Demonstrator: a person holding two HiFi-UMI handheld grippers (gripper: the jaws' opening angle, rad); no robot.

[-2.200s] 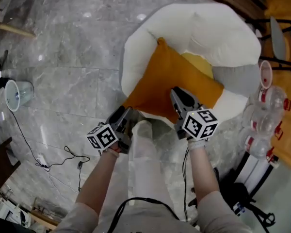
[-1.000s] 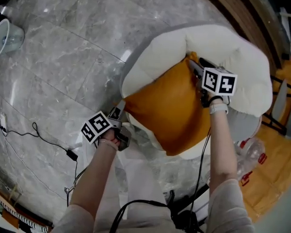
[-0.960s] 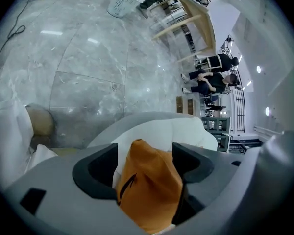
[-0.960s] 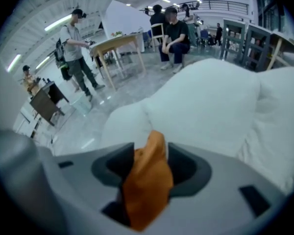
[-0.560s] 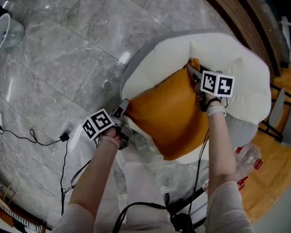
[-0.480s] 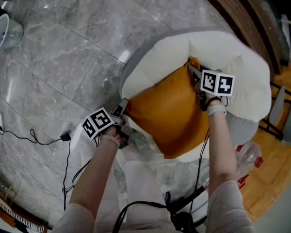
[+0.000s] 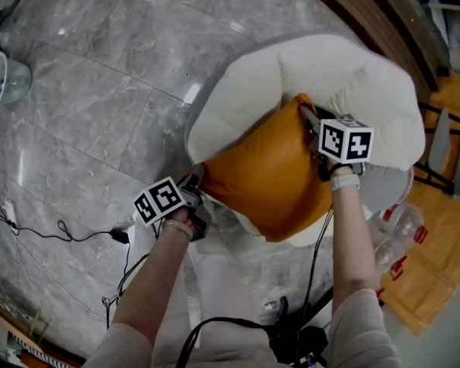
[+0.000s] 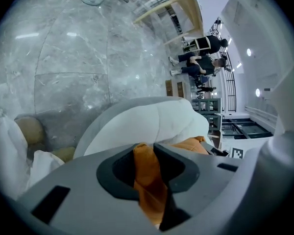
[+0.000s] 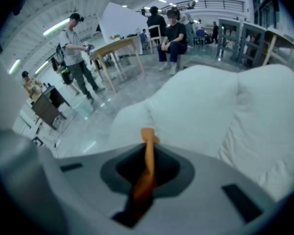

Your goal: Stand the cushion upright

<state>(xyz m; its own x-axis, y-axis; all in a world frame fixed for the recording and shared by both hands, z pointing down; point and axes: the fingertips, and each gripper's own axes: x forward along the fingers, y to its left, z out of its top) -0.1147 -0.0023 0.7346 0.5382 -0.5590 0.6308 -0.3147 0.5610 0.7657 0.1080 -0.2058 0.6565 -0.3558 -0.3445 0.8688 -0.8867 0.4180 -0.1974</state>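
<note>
An orange square cushion (image 7: 272, 179) lies tilted on the seat of a round white armchair (image 7: 345, 75). My left gripper (image 7: 193, 178) is shut on the cushion's near-left corner; orange fabric (image 8: 148, 173) is pinched between its jaws, which have just been closing. My right gripper (image 7: 305, 113) is shut on the far corner by the backrest, where a thin orange fold (image 9: 148, 165) stands between its jaws, which have also just been closing. Both corners look slightly lifted off the seat.
The armchair's white backrest (image 9: 225, 106) rises right behind the cushion. The grey marble floor (image 7: 92, 90) has a cable (image 7: 54, 232) and a clear bin (image 7: 4, 79) at left. Plastic bottles (image 7: 399, 228) lie at right. People (image 9: 169, 31) sit and stand by tables in the distance.
Both grippers have closed on the cushion's corners. The cushion's near-left corner has lifted a little off the seat, and the view has shifted slightly.
</note>
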